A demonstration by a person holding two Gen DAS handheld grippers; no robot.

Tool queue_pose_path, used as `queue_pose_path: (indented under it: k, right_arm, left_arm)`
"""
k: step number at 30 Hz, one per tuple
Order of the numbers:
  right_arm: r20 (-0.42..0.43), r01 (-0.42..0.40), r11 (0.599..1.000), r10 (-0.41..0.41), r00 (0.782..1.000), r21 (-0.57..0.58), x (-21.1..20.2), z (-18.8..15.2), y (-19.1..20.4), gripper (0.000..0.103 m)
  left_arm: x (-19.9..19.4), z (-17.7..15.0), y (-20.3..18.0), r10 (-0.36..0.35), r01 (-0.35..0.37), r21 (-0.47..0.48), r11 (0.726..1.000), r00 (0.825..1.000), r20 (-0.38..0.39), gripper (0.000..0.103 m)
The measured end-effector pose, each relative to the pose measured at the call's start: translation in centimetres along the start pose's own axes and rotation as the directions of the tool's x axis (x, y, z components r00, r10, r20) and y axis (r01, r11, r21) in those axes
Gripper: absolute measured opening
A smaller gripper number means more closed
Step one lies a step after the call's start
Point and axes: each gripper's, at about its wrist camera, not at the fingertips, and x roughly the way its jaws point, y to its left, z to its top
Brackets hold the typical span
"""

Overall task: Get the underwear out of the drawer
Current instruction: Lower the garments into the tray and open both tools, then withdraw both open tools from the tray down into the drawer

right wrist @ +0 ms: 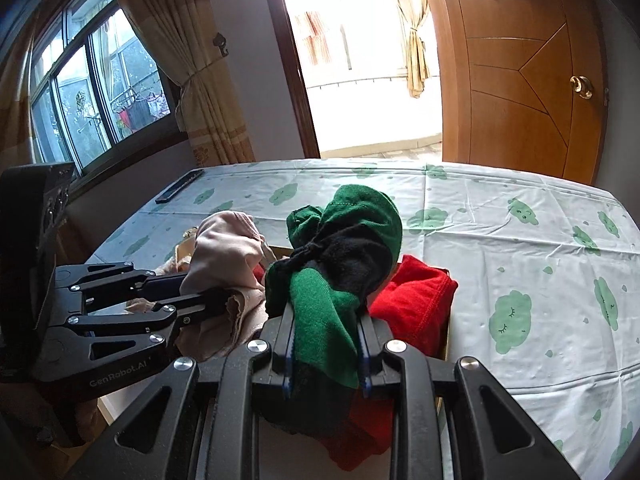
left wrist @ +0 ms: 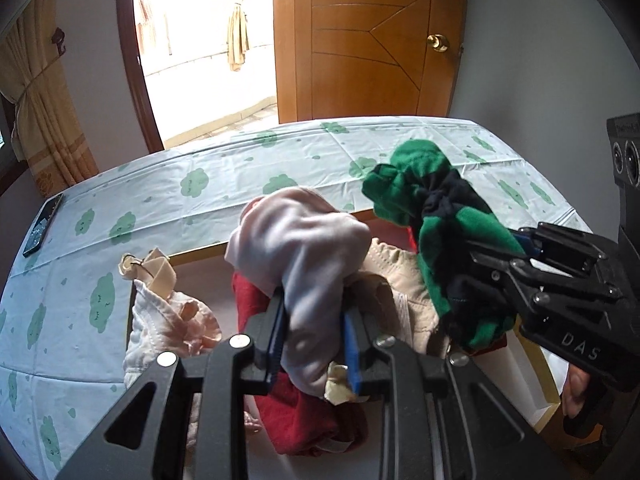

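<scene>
The left gripper [left wrist: 314, 344] is clamped on a pale pink-grey piece of underwear [left wrist: 304, 248], its blue pads [left wrist: 352, 354] pinching the bunched cloth, which stands up in a rounded fold above the open drawer [left wrist: 538, 368]. The right gripper [right wrist: 326, 350] is closed tight on a green and black piece of underwear [right wrist: 340, 256], the fabric twisted into a knot above the fingers and trailing down between them. Both garments are lifted clear above the drawer, the green one to the right of the pink one as the left wrist camera sees them. Left in the drawer beneath them lie a dark red garment [left wrist: 308, 416], a beige one with a ruffled edge [left wrist: 400, 276] and a cream and pink bundle [left wrist: 168, 320] at the drawer's left edge; a brighter red cloth [right wrist: 416, 296] sits at the drawer's right side (seen from the right wrist). Beyond the drawer spreads a white bed sheet with green cloud prints [left wrist: 200, 184], a dark phone [left wrist: 42, 224] resting near its far left edge, and behind the bed stands a wooden door [left wrist: 368, 40] beside a bright doorway with tied curtains [left wrist: 238, 28]
</scene>
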Motion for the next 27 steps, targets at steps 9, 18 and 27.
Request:
queue_pose_path:
  k: [9,18,27]
  right_arm:
    - [-0.034,0.009,1.000,-0.008,0.999,0.027,1.0,-0.7,-1.1,0.044]
    - [0.023,-0.009,0.999,0.008,1.000,0.045,-1.2,-1.7,-1.7,0.066]
    - [0.107,-0.081,0.997,0.079,0.991,0.010,-5.1,-3.0,-0.1,0.075]
  left_arm:
    - [0.0,-0.4,-0.9,0.021,-0.021,0.023,1.000,1.000,0.020,0.042]
    - [-1.5,-1.0,-1.2,0.006,-0.007,0.022,1.000,0.997,0.079,0.064]
    - [-6.0,-2.8,-2.1,-0.048,0.041,0.044,0.998,0.981,0.190,0.074]
